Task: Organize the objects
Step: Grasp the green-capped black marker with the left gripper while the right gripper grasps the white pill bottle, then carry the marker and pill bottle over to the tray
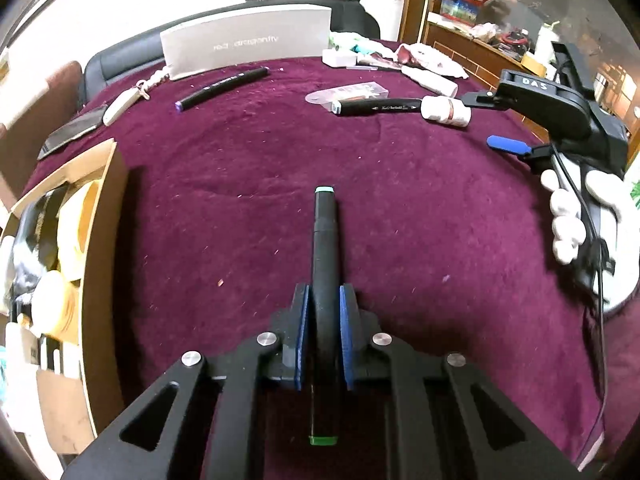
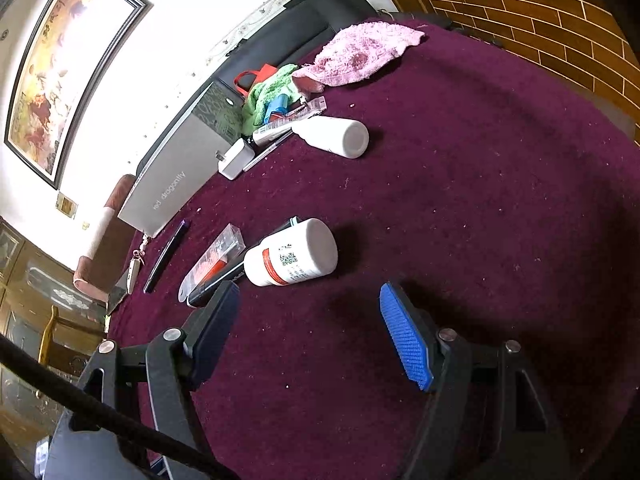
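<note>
The left gripper (image 1: pixel 325 304) is clamped on a black marker (image 1: pixel 326 240), pads pressed to its barrel, held above the middle of the maroon cloth (image 1: pixel 248 208). The right gripper (image 2: pixel 310 336) hangs with jaws spread wide and nothing between them, just short of a white bottle (image 2: pixel 292 254) lying on its side.

The step in hand looks like carrying the marker to the cardboard box (image 1: pixel 100 216) at the cloth's left edge, already holding other items. The next move likely calls for swinging left, clearing the box's near wall, then letting go inside.

2 more markers remain out: 1 near the far edge (image 1: pixel 224 87), 1 beside the bottle (image 1: pixel 376 106). The cloth between marker and box lies bare, so the path seems free. Clutter sits along the far edge, and the bottle could roll if nudged.
</note>
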`<state>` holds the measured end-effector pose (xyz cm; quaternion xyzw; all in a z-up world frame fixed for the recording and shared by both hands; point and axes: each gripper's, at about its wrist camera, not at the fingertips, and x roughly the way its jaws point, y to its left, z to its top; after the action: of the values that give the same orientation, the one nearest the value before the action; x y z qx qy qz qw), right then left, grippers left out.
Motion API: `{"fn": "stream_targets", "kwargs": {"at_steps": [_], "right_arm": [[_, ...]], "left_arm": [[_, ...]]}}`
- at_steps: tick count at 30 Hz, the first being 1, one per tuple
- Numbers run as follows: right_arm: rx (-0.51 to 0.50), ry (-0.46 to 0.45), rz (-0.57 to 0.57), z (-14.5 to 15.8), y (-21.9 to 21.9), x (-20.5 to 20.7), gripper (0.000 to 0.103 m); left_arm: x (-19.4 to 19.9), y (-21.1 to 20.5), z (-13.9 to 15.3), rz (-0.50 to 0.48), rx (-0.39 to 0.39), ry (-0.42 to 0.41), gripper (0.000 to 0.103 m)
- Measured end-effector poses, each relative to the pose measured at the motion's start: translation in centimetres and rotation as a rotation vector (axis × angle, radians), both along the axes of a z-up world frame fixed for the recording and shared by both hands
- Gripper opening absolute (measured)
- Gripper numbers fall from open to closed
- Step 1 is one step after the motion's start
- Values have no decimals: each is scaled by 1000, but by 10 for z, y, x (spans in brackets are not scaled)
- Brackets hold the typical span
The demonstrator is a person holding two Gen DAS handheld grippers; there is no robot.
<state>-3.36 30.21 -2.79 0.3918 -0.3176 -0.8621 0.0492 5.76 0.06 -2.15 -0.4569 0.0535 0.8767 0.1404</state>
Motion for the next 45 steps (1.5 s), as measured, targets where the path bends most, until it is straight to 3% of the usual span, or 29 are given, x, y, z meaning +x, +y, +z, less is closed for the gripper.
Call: {"fn": "stream_targets", "kwargs": {"at_steps": [9,18,22,24,25,29,36,41,45], "right_arm": [[151,-15,-73,12,-8,-10,73],[337,-114,9,6,-49,-55,73],[429,-126,2,5,-58,-56,60],[413,-134,10,6,-58,-50,60],[395,-136,13,8,-57,-45,60],[312,-136,67,15,-57,-19,60],[195,-75,224,40,-91,33,60],[140,-13,357,59,-145,65,60],[57,43,484,68,-198,80,61]], "left_arm": [[0,5,-1,17,-22,33,13],[-3,5,-1,23,2,36,16],[-4,8,-1,17,-10,48,19],[-4,6,0,17,5,46,17],[-5,1,1,17,41,40,11],[0,-19,11,35,163,46,11],[38,-49,47,49,286,121,11],[71,-84,73,98,312,219,12],[102,-121,87,181,285,287,12]]}}
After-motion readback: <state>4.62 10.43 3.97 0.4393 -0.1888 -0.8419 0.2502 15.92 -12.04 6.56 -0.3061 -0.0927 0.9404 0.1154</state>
